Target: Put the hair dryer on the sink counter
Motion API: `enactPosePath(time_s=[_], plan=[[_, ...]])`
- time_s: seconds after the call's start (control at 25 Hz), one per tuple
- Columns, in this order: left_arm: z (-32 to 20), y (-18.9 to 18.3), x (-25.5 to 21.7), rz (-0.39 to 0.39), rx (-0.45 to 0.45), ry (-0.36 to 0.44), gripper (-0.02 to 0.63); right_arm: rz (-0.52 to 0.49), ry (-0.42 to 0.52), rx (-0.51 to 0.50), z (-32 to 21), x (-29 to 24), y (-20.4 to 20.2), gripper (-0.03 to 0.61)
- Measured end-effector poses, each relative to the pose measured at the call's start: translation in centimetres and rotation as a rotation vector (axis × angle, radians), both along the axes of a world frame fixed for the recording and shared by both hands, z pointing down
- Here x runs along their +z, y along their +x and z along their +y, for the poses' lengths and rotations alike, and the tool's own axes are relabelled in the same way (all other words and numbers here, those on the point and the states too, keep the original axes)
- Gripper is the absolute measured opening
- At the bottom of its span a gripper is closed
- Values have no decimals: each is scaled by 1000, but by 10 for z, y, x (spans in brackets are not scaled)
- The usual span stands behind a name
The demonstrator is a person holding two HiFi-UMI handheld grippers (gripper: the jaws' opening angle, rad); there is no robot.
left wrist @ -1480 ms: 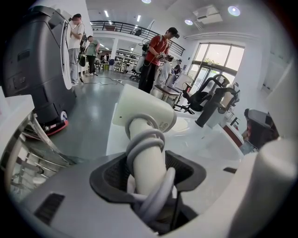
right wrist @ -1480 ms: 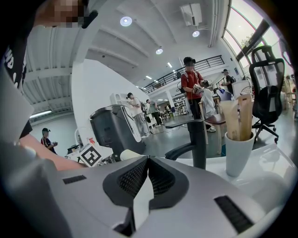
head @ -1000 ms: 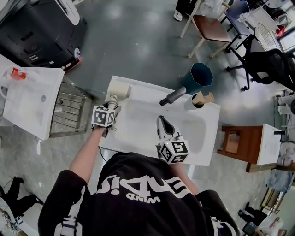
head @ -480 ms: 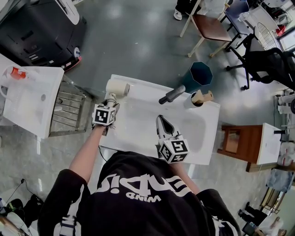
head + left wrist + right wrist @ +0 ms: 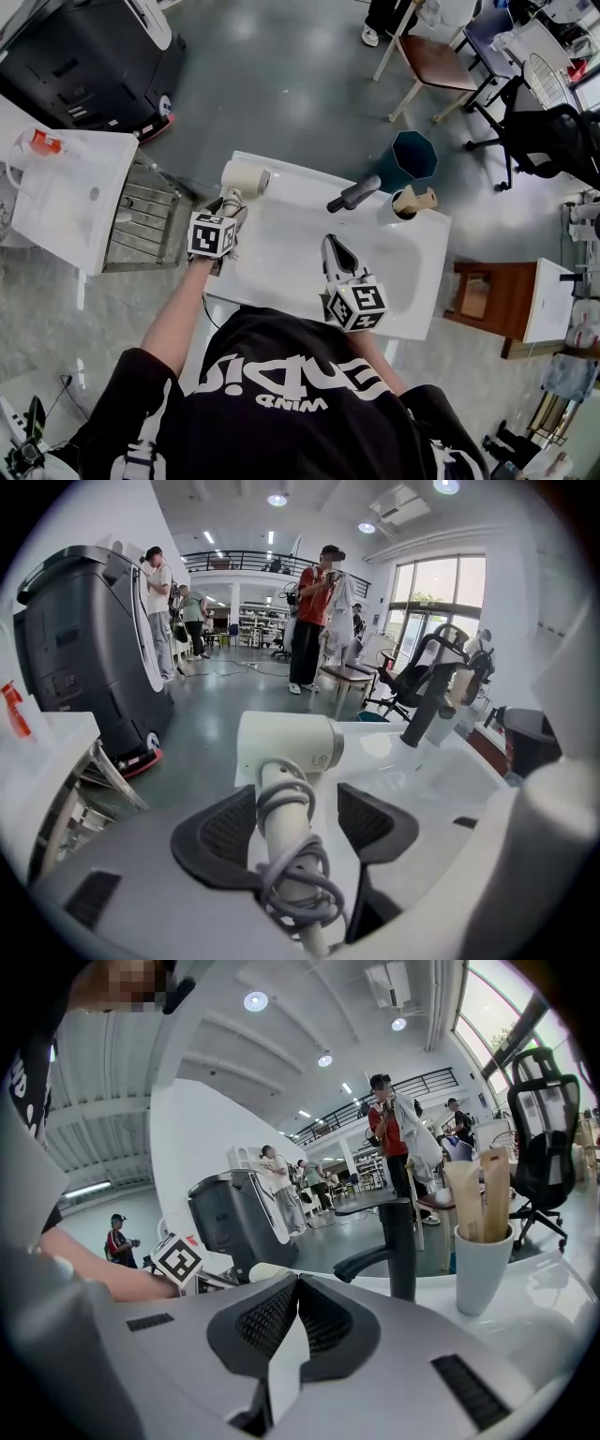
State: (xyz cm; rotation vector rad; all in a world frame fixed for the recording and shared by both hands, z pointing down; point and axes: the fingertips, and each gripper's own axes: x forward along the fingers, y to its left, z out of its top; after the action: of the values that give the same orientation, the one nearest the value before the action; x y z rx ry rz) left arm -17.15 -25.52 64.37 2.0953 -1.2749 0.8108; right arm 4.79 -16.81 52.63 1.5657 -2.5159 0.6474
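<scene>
The cream hair dryer (image 5: 242, 178) lies on the far left corner of the white sink counter (image 5: 412, 300), its grey cord wound round the handle. In the left gripper view its head (image 5: 286, 747) points away from me and the handle runs back between my jaws. My left gripper (image 5: 228, 208) (image 5: 298, 822) is open and has just been opening; the handle is still between the pads, with a gap on the right side. Over the basin my right gripper (image 5: 333, 255) (image 5: 295, 1302) is shut, with nothing in it.
A black faucet (image 5: 353, 194) (image 5: 398, 1237) and a cup of wooden sticks (image 5: 410, 202) (image 5: 480, 1265) stand at the counter's far edge. A teal bin (image 5: 414, 155) sits on the floor behind. Left of the counter are a metal rack (image 5: 141, 220) and a second white counter (image 5: 70, 206).
The left gripper's jaws have spread a little round the dryer's handle, and the dryer stays on the counter corner. The right gripper has not moved.
</scene>
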Motion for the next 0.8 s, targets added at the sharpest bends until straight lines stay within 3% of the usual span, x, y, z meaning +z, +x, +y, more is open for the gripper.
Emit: enactPosePath(time_s=[0.8], plan=[[68, 9, -141, 183, -45, 265, 265, -11, 45, -41, 3, -20, 0, 23]])
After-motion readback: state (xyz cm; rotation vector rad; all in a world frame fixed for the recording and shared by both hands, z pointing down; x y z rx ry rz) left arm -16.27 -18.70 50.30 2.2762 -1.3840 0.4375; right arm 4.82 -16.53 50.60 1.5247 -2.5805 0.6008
